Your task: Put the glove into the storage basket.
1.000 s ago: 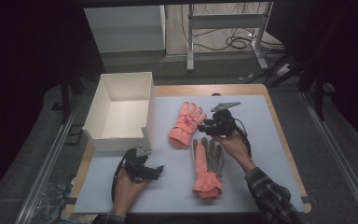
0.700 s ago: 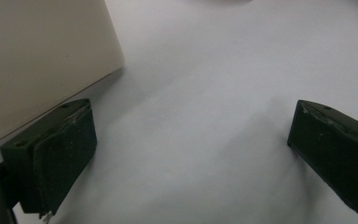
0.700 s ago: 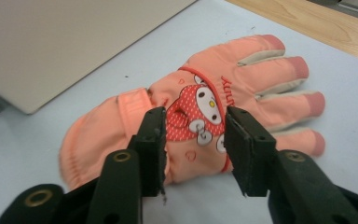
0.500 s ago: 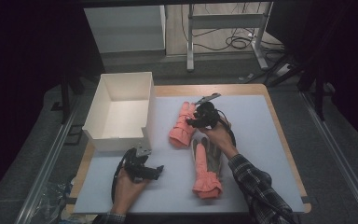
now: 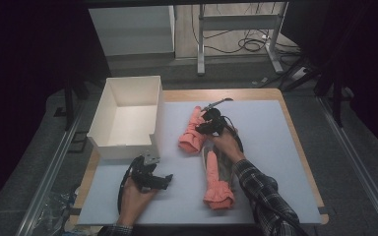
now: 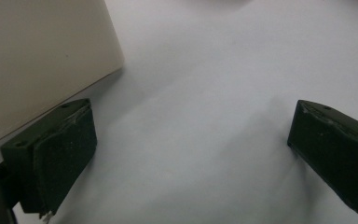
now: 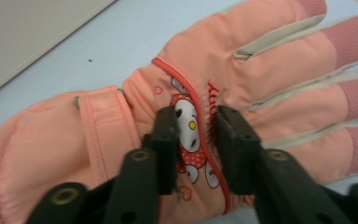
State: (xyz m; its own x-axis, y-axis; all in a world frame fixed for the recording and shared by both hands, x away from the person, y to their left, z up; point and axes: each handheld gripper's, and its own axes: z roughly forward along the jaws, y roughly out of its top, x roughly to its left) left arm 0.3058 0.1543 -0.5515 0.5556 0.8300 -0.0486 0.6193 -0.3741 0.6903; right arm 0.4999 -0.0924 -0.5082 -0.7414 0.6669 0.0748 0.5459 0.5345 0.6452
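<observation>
Right claw (image 7: 195, 128): jaws pinched on the back fabric of the upper pink glove (image 5: 192, 132) at its cartoon print, glove lying flat on the table (image 5: 275, 128) beside the white box (image 5: 128, 115) | Left claw (image 6: 191, 154): jaws spread wide, gripping nothing, low over bare table near the box corner | Second pink glove (image 5: 215, 179): flat, nearer the person.

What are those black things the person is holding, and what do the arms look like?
They are handheld grippers. The left gripper is black with a small grey plate on top and a dark cable trailing back; its two jaws are blocky black pads. The right gripper is black too, with round bolt holes in its jaw arms. The person wears a dark plaid sleeve on the right arm.
</observation>
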